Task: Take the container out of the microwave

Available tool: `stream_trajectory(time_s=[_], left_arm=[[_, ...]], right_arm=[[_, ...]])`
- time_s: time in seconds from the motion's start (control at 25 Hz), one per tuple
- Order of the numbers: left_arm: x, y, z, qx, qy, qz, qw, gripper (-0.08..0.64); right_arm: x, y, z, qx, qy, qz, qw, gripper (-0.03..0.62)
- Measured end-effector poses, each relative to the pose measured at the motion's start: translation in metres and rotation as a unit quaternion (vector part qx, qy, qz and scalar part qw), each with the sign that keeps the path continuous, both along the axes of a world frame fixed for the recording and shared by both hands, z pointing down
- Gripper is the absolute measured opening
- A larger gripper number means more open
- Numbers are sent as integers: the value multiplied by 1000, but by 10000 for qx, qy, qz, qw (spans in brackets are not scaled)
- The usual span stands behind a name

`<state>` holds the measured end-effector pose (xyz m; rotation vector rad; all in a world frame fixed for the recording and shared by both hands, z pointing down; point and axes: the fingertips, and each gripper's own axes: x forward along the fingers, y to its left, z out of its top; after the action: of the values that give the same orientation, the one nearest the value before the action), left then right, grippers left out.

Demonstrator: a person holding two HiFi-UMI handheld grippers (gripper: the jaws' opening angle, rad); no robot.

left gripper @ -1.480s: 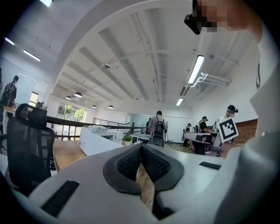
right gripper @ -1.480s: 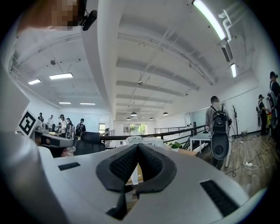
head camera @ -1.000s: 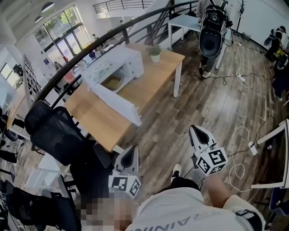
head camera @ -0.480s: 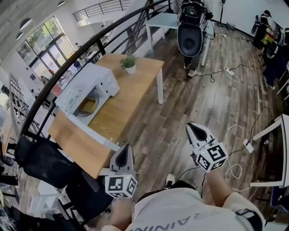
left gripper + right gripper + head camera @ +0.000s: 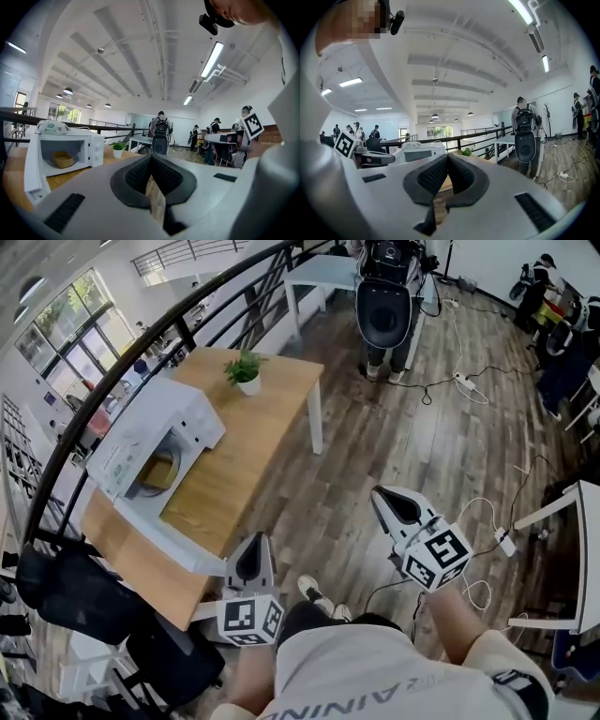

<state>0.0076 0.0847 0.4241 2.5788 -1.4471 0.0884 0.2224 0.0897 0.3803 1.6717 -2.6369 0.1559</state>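
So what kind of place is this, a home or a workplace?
Most likely an open-plan office or lab. A microwave sits on a wooden table, black office chairs stand beside it, and power cables trail across the wood floor.

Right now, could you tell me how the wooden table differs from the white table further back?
The wooden table has a brown wood top; the white table has a pale top. The wooden table carries the open microwave and a potted plant; the white table's visible part looks bare. The wooden table lies close to the left gripper; the white table stands far off, beside a person. Both have white legs.
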Motion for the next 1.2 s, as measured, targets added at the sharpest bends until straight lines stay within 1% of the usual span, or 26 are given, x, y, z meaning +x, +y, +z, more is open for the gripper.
stream_trajectory(time_s=[0.24,0.4,0.56,0.72,0.88,0.96,1.04,1.2], left_arm=[[1,-60,8,6,25,-139,9999,31],[-10,-111,3,66,41,-403,9992,31],[-25,-156,4,-3,80,-680,9977,31],[-28,-190,-1,1,63,-795,9968,31],[-30,-205,-6,-24,56,-924,9957,31],[-34,-209,-8,-29,6,-991,9951,31],[-42,-217,-7,-49,-56,-1146,9934,32],[-65,-232,-5,-97,37,-1726,9849,31]], right_arm=[[-10,-71,15,-54,29,-234,9997,21],[-27,-134,20,-77,61,-515,9986,21],[-43,-192,22,-107,56,-728,9973,21],[-54,-229,20,-87,113,-964,9952,21],[-64,-258,22,-159,62,-1171,9930,21],[-81,-271,22,-176,70,-1384,9902,21],[-104,-288,19,-129,104,-1702,9853,21],[-150,-323,20,-66,181,-2457,9691,21]])
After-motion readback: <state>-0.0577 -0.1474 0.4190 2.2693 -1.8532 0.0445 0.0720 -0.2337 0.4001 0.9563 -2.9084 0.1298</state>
